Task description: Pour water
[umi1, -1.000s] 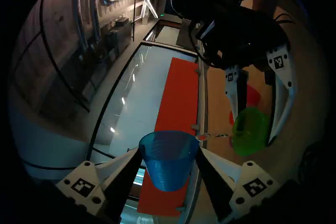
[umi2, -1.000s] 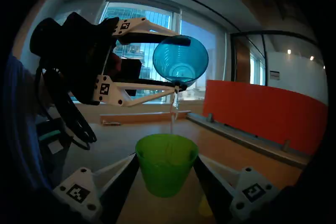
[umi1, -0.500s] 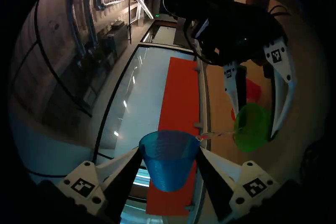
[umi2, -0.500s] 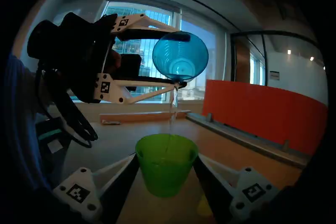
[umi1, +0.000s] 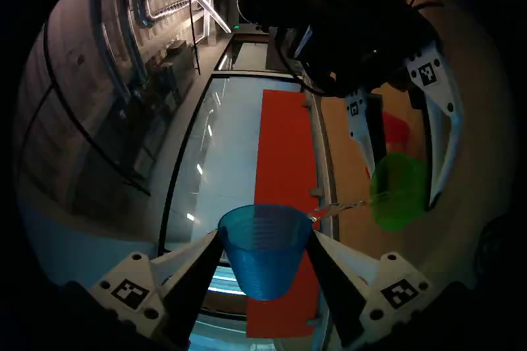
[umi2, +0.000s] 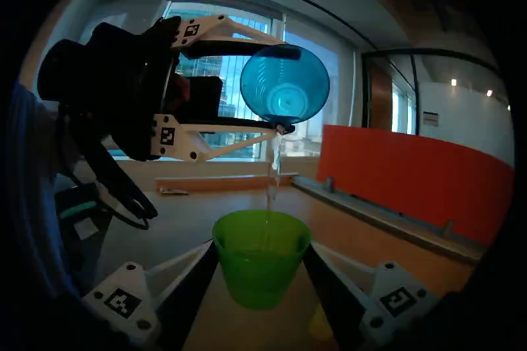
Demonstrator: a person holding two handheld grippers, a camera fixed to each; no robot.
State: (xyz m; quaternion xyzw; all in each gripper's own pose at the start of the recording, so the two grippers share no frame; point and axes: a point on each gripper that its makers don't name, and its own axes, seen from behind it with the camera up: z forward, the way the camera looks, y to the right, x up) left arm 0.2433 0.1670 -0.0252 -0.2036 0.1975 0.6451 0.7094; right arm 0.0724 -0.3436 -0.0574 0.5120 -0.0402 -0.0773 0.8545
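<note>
Water (umi2: pixel 270 176) streaming from tipped blue cup (umi2: pixel 284 84) into green cup (umi2: pixel 261 259).

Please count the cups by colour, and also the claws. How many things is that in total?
blue cup: 1
green cup: 1
claws: 2 (left claw, right claw)
Total: 4

Blue cup (umi1: pixel 265 262) translucent; green cup (umi2: pixel 261 265) translucent; left gripper (umi1: pixel 265 236) and right gripper (umi2: pixel 261 245) white, black-and-white square markers; partition (umi2: pixel 421 173) orange-red; table (umi2: pixel 375 236) tan.
</note>
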